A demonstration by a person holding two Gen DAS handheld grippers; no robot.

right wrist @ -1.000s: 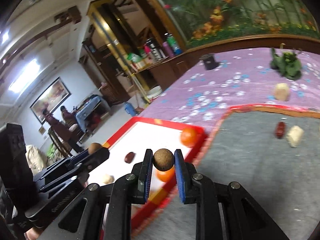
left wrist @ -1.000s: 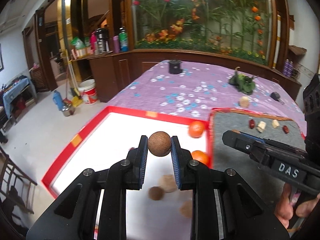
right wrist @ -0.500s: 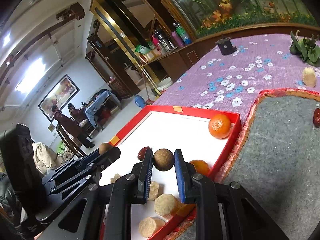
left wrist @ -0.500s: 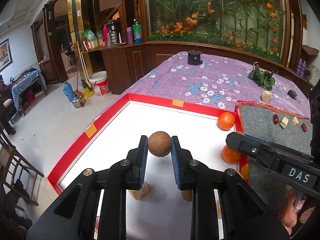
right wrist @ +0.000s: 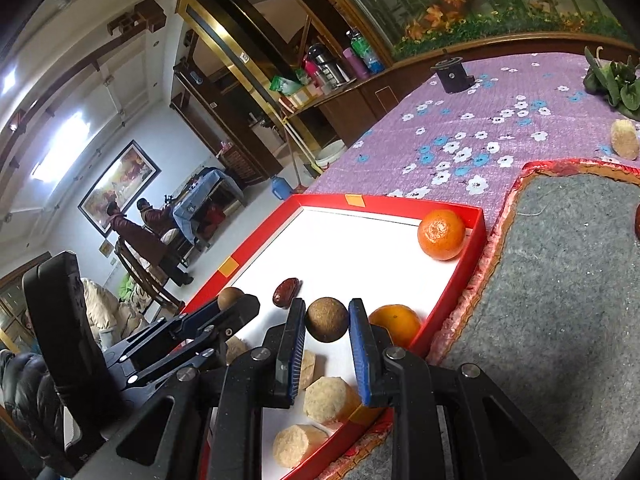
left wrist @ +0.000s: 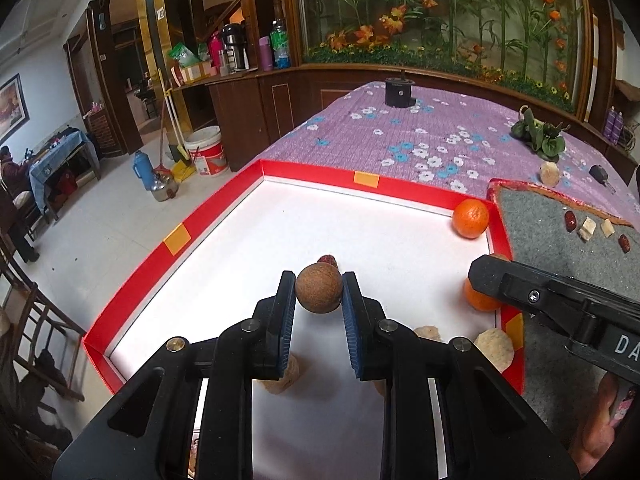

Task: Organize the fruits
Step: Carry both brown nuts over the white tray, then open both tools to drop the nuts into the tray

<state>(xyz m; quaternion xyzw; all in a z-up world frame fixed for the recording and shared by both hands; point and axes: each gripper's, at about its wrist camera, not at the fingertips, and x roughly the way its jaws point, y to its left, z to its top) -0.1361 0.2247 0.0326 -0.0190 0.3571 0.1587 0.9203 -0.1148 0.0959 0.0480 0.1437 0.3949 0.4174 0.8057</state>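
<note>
Your left gripper [left wrist: 319, 294] pinches a brown round fruit [left wrist: 319, 287] over the red-walled tray [left wrist: 216, 216]; your right gripper [right wrist: 326, 324] clamps a second brown fruit [right wrist: 326, 319] above the tray's right edge, beside an orange [right wrist: 394, 322]; another orange [right wrist: 441, 234] sits in the far right corner.

The right claw [right wrist: 326, 326] clamps a brown round fruit [right wrist: 327, 319] above the red-walled white tray [right wrist: 478, 232], near two oranges [right wrist: 441, 234], a date [right wrist: 286, 290] and beige chunks [right wrist: 328, 399].
</note>
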